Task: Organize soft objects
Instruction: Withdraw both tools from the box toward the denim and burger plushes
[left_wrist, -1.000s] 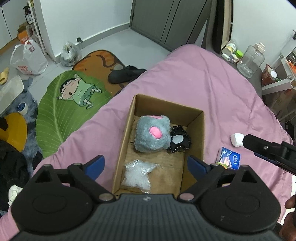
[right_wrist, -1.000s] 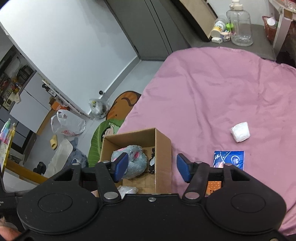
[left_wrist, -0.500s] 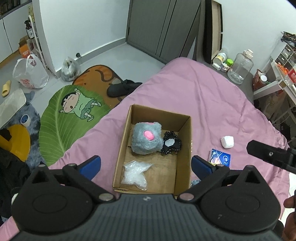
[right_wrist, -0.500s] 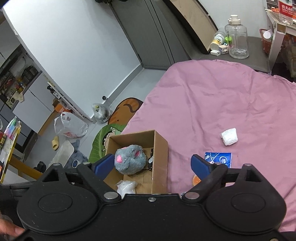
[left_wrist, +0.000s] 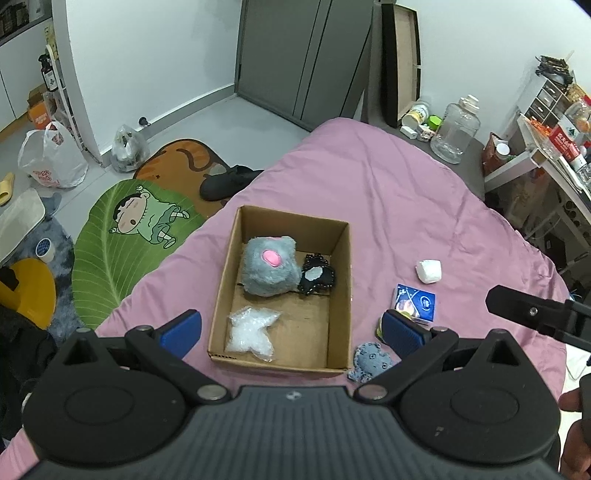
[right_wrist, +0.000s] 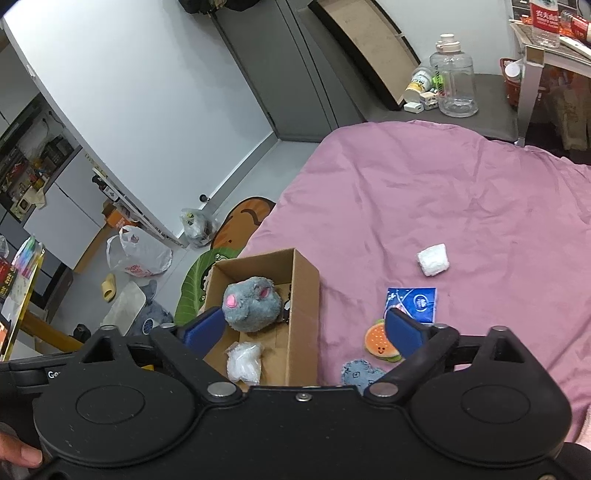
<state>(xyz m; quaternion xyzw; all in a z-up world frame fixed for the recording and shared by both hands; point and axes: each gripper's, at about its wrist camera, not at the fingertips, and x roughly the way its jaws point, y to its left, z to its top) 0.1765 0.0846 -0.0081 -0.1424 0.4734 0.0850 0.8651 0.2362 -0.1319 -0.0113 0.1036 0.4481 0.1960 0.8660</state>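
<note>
A cardboard box (left_wrist: 340, 295) sits on the pink bed and holds a grey plush (left_wrist: 269, 271), a black beaded piece (left_wrist: 317, 277) and a white star-shaped bag (left_wrist: 251, 330). Just right of the box lie a blue-grey fabric patch (left_wrist: 371, 360), a burger plush (right_wrist: 380, 341), a blue packet (left_wrist: 415, 304) and a white wad (left_wrist: 428, 271). My left gripper (left_wrist: 291, 328) hovers open above the box's near end, empty. My right gripper (right_wrist: 304, 326) hangs above the box's right wall (right_wrist: 304, 295); its jaws are opening with nothing held between them.
The pink bedspread (left_wrist: 388, 192) stretches far and right. Left of the bed, the floor has a green leaf rug (left_wrist: 122, 240), a black shoe (left_wrist: 229, 181) and plastic bags (left_wrist: 51, 158). A clear jug (left_wrist: 456, 134) and a cluttered shelf (left_wrist: 546, 147) stand at the far right.
Both grippers drew back and rose from the box, so more of the bed shows. The right jaws spread much wider. The fabric patch and burger plush came into view.
</note>
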